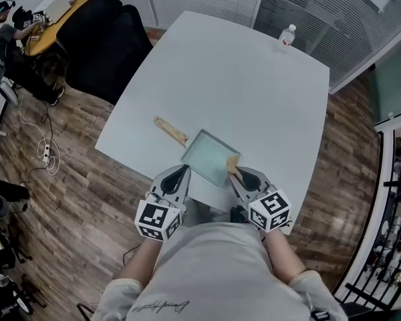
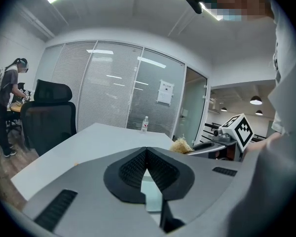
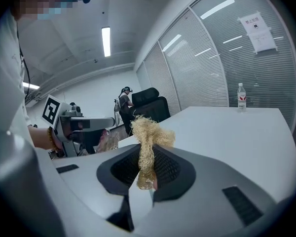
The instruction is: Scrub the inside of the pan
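Head view: high above, facing steeply down on the white table (image 1: 240, 92), with left gripper (image 1: 179, 174) and right gripper (image 1: 236, 176) at 6 o'clock. Both gripper views ride low, close behind their own jaws, facing across the table. All three share the bottle (image 1: 287, 37), at 1 o'clock in the head view.

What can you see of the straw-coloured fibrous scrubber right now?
The straw-coloured fibrous scrubber is a frayed wad of coarse, dry strands. The right gripper is shut on its narrow middle, a tuft fanning out past the jaw tips. From the head view it sits over the right-hand edge of the pale green rectangular pan; contact with it cannot be told.
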A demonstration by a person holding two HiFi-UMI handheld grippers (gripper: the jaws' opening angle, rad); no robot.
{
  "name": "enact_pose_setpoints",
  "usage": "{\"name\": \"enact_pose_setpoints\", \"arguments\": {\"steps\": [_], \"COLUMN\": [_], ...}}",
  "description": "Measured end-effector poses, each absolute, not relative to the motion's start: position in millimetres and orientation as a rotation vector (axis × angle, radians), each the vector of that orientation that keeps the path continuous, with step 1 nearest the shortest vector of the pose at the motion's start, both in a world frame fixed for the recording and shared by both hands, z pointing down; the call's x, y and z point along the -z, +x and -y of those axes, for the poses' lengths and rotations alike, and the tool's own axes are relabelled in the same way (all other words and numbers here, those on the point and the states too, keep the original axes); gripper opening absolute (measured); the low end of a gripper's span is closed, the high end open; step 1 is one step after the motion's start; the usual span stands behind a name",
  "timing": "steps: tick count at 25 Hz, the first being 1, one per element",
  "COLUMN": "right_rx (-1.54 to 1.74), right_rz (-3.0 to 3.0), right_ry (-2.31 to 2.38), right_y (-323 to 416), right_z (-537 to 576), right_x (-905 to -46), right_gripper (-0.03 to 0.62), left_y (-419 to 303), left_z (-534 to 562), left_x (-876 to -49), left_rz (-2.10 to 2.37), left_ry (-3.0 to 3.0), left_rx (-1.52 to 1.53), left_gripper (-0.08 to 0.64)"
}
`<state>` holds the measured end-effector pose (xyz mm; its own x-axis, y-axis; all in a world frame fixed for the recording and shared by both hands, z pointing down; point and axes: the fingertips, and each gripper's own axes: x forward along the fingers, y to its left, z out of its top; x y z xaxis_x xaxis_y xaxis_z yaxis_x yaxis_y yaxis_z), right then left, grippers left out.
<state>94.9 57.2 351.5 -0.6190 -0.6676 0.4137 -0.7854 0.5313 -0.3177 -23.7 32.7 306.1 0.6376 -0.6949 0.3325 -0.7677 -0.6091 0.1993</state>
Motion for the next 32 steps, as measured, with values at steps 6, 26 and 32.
{"name": "enact_pose_setpoints", "arguments": {"steps": [6,26,32], "right_rx": [-0.724,-0.841,-0.85], "right_rz": [2.495,2.364,2.335], "right_ry": [1.272,1.339,1.308], "right_y": [86,81,76], "right_z": [-47,-37,-39], "right_x": [-350,-384,-400], "right_gripper": [0.072,0.072,0.072], "left_y": [-29,-61,-61], "left_z": [-8,58,69], "left_x": [-302,-425,-465], "left_rz": [1.073,0.417,0.105], "left_ry": [2.607,2.836,2.857], "left_rx": [-0.362,-1.208,-1.487], "left_gripper": [0.011,0.057,0.146]}}
